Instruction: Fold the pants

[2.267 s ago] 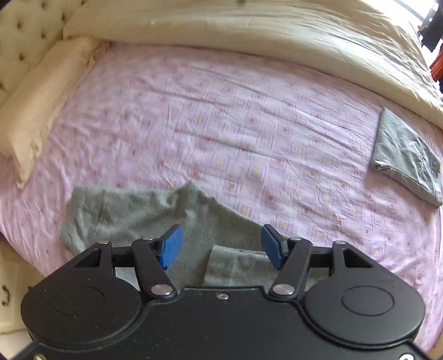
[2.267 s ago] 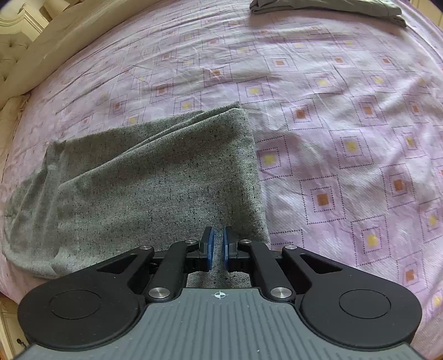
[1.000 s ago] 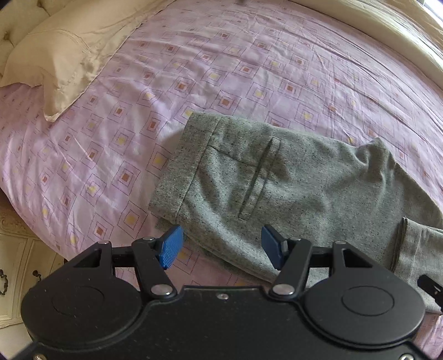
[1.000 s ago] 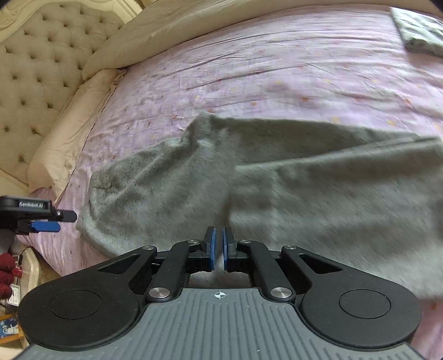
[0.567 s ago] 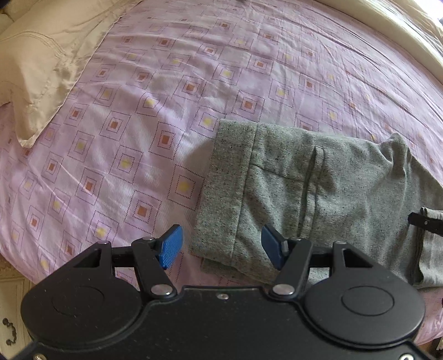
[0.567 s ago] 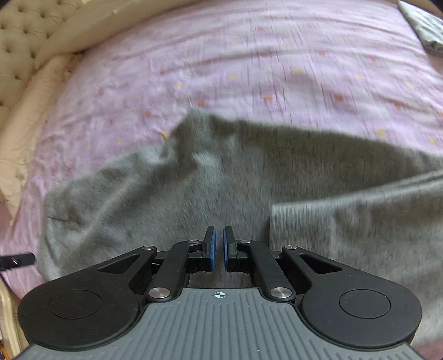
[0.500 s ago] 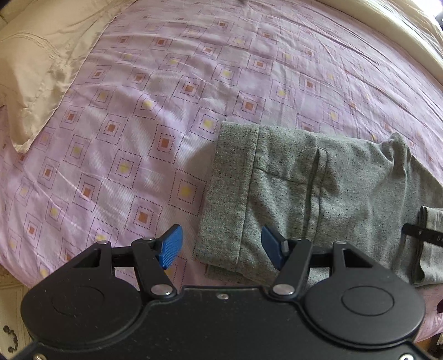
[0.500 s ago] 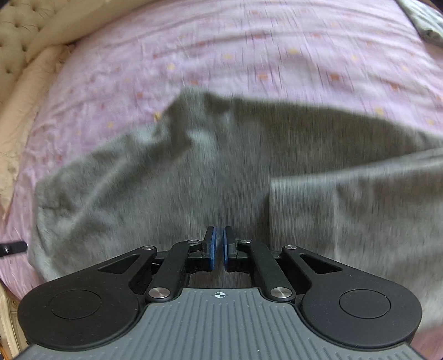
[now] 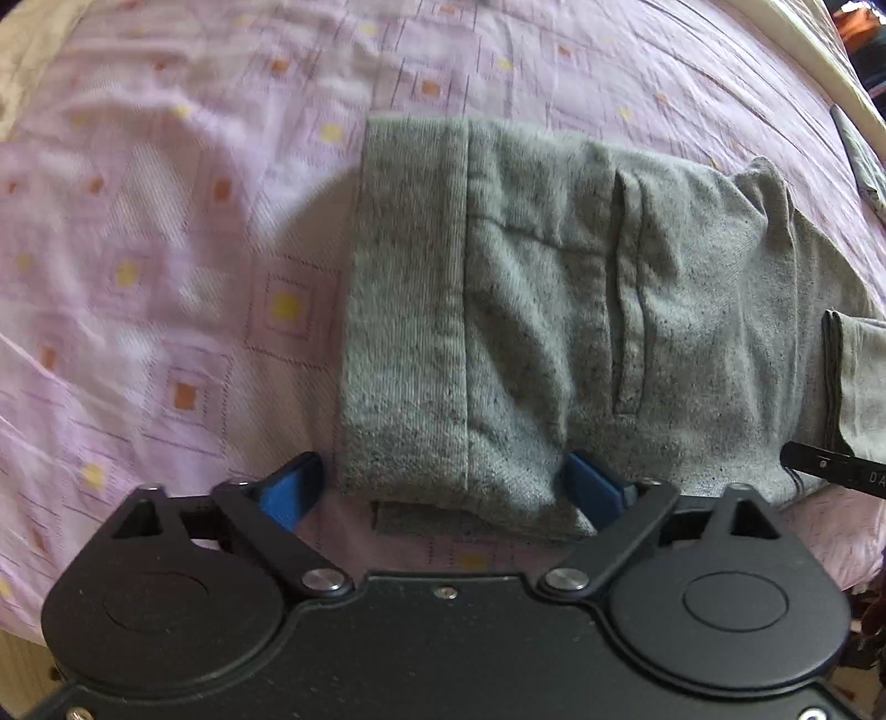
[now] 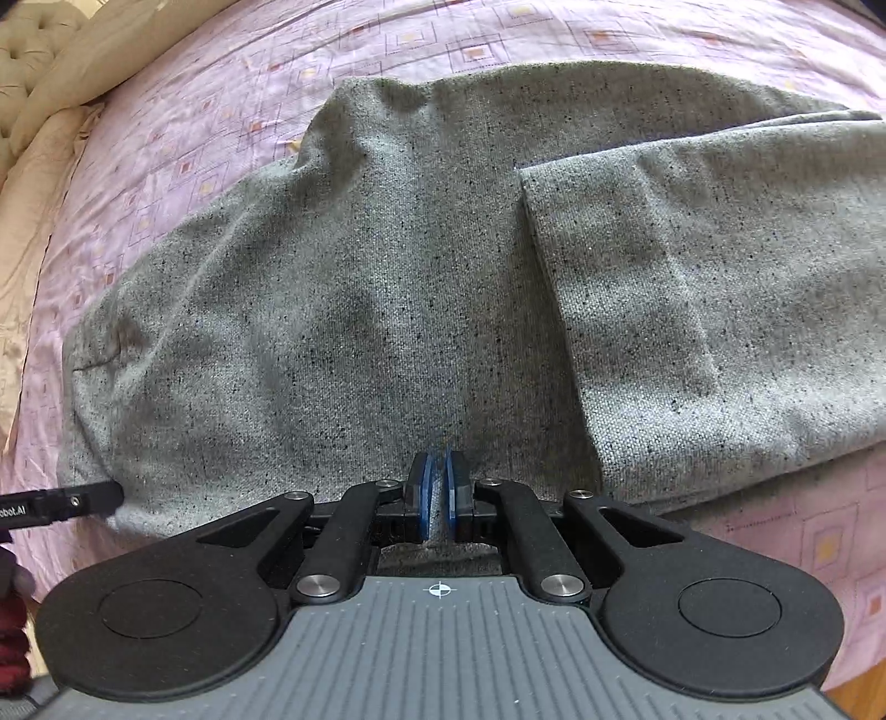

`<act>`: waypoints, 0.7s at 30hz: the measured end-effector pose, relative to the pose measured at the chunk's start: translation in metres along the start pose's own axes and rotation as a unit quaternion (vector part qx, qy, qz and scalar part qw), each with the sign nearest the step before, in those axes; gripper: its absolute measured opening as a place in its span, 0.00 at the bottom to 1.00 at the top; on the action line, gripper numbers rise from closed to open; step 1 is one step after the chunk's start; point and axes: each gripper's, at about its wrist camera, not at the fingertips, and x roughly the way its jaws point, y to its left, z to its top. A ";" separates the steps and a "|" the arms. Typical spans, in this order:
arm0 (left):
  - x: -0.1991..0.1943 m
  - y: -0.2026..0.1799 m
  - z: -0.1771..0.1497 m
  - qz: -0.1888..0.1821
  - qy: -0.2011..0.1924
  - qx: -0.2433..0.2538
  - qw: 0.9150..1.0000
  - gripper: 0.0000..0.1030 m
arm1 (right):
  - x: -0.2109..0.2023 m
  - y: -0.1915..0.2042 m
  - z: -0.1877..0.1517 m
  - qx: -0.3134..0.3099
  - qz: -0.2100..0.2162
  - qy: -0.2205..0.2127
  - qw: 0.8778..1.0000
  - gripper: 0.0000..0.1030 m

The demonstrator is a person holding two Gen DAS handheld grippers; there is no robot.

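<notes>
Grey speckled pants (image 9: pixel 526 304) lie across the bed, waistband at the left and back pocket slit facing up in the left wrist view. My left gripper (image 9: pixel 443 493) points down at the waistband's near corner. Its jaws are opening wide; the corner lies between the blue pads, which do not press on it. In the right wrist view the pants (image 10: pixel 360 304) fill the frame, with a leg (image 10: pixel 692 277) folded back over them at the right. My right gripper (image 10: pixel 437 493) is shut over the pants' near edge, left of the folded leg's hem, with no cloth clearly pinched.
A pink patterned sheet (image 9: pixel 166 249) covers the bed. Cream pillows (image 10: pixel 33 183) and a tufted headboard (image 10: pixel 27 33) lie at the far left. Another folded grey garment (image 9: pixel 861 160) sits at the far right. A dark red sleeve (image 10: pixel 11 637) shows at the lower left.
The left gripper dropped close to the waistband corner and its jaws spread wider. The right gripper sank nearer the pants and stayed shut.
</notes>
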 end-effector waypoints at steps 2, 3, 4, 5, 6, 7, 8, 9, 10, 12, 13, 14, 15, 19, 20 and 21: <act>0.002 -0.003 -0.001 0.004 -0.011 -0.003 1.000 0.99 | -0.001 0.001 0.000 0.000 -0.003 0.003 1.000 0.06; 0.003 -0.005 0.000 0.006 -0.014 -0.006 1.000 0.99 | -0.001 0.002 0.000 -0.001 -0.005 0.004 1.000 0.06; 0.004 -0.008 0.001 0.009 -0.015 -0.011 1.000 0.99 | -0.002 0.004 0.001 -0.002 -0.007 0.004 1.000 0.06; 0.005 -0.009 0.003 0.013 -0.015 -0.015 1.000 0.99 | -0.002 0.006 0.001 -0.002 -0.008 0.005 1.000 0.06; 0.006 -0.012 0.005 0.017 -0.018 -0.021 0.999 0.98 | -0.001 0.008 0.002 -0.002 -0.009 0.006 1.000 0.06; 0.003 -0.013 0.005 0.014 -0.028 -0.028 0.999 0.94 | -0.001 0.007 0.002 0.000 -0.009 0.006 1.000 0.06; -0.001 -0.015 0.005 0.007 -0.041 -0.033 0.999 0.77 | -0.002 0.006 0.001 0.001 -0.008 0.007 1.000 0.06; -0.006 -0.019 0.006 0.000 -0.050 -0.039 0.998 0.57 | -0.003 0.006 0.001 0.003 -0.008 0.008 1.000 0.06; -0.011 -0.020 0.007 -0.007 -0.051 -0.047 0.998 0.50 | -0.002 0.004 0.003 0.004 -0.008 0.009 1.000 0.06; -0.018 -0.023 0.009 -0.012 -0.056 -0.058 0.997 0.38 | -0.005 0.002 -0.004 0.006 -0.008 0.013 1.000 0.06; -0.022 -0.024 0.010 -0.013 -0.059 -0.061 0.996 0.37 | -0.005 0.001 -0.006 0.006 -0.008 0.015 1.000 0.06; -0.027 -0.025 0.009 -0.015 -0.063 -0.062 0.996 0.36 | -0.006 -0.001 -0.007 0.006 -0.009 0.016 1.000 0.06; -0.033 -0.024 0.009 -0.019 -0.070 -0.061 0.995 0.35 | -0.006 -0.001 -0.009 0.006 -0.009 0.016 1.000 0.06; -0.050 -0.028 0.006 -0.023 -0.087 -0.051 0.995 0.35 | -0.005 -0.001 -0.013 -0.005 -0.009 0.015 1.000 0.06; -0.053 -0.029 0.008 -0.021 -0.091 -0.048 0.994 0.35 | -0.004 -0.001 -0.014 -0.008 -0.008 0.015 1.000 0.06; -0.056 -0.036 0.007 -0.020 -0.097 -0.045 0.994 0.34 | -0.003 -0.001 -0.014 -0.010 -0.006 0.014 1.000 0.06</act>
